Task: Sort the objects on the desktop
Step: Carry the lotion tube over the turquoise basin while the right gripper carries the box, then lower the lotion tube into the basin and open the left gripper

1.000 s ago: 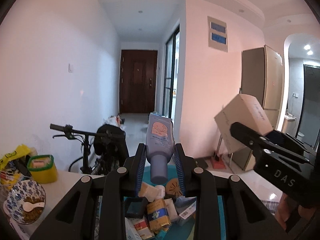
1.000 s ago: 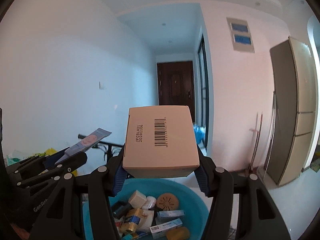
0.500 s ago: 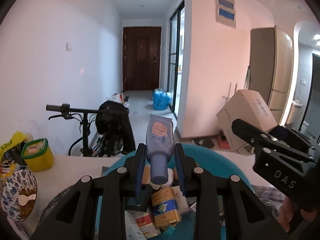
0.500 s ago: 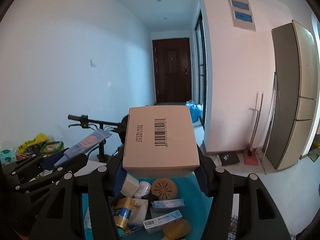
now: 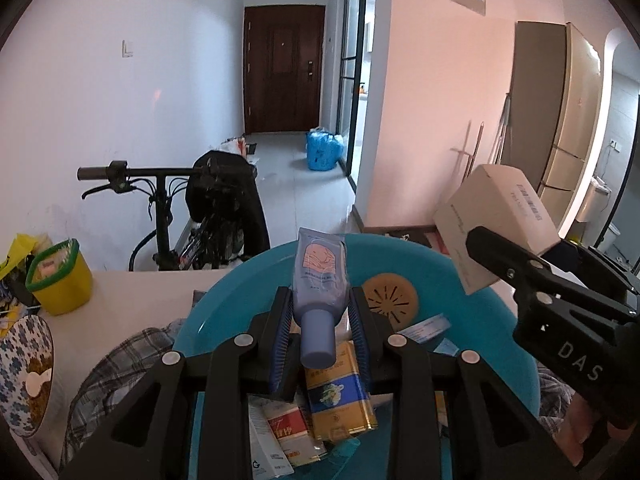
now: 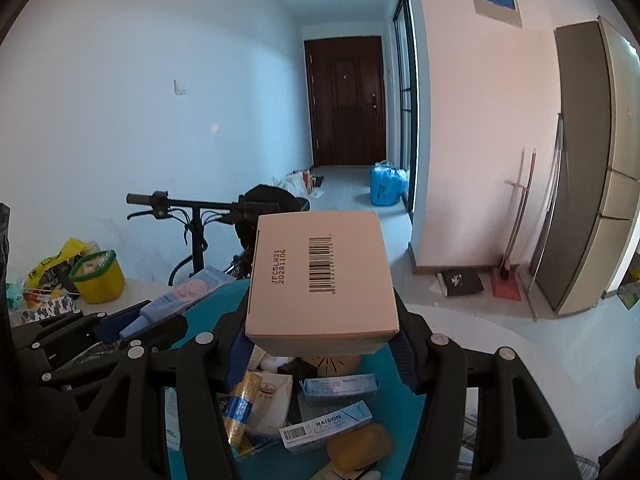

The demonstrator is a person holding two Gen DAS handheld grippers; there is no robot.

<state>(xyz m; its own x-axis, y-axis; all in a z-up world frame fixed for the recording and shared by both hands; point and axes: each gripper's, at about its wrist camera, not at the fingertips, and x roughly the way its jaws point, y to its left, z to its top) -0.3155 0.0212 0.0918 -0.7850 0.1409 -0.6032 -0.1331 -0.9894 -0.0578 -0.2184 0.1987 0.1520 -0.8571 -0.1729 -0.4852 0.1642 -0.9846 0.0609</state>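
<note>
My left gripper (image 5: 320, 320) is shut on a pale blue tube (image 5: 320, 280), cap towards the camera, held over the teal basin (image 5: 440, 272). My right gripper (image 6: 320, 332) is shut on a beige cardboard box (image 6: 320, 276) with a barcode on top, also above the basin (image 6: 400, 420). The same box (image 5: 496, 224) appears at the right of the left wrist view, and the tube (image 6: 180, 296) at the left of the right wrist view. Several small packs, a yellow tin (image 5: 340, 396) and a round brown disc (image 5: 394, 300) lie in the basin.
A yellow tub with a green rim (image 5: 60, 280) and a blue-patterned bowl (image 5: 24, 364) stand on the white table (image 5: 140, 296) at the left. Checked cloth (image 5: 116, 364) lies beside the basin. A bicycle (image 5: 192, 208) stands behind the table, a tall cabinet (image 6: 580, 160) at the right.
Both grippers have sunk and tipped downward over the basin, each keeping its object. The basin and its contents now fill more of both views.
</note>
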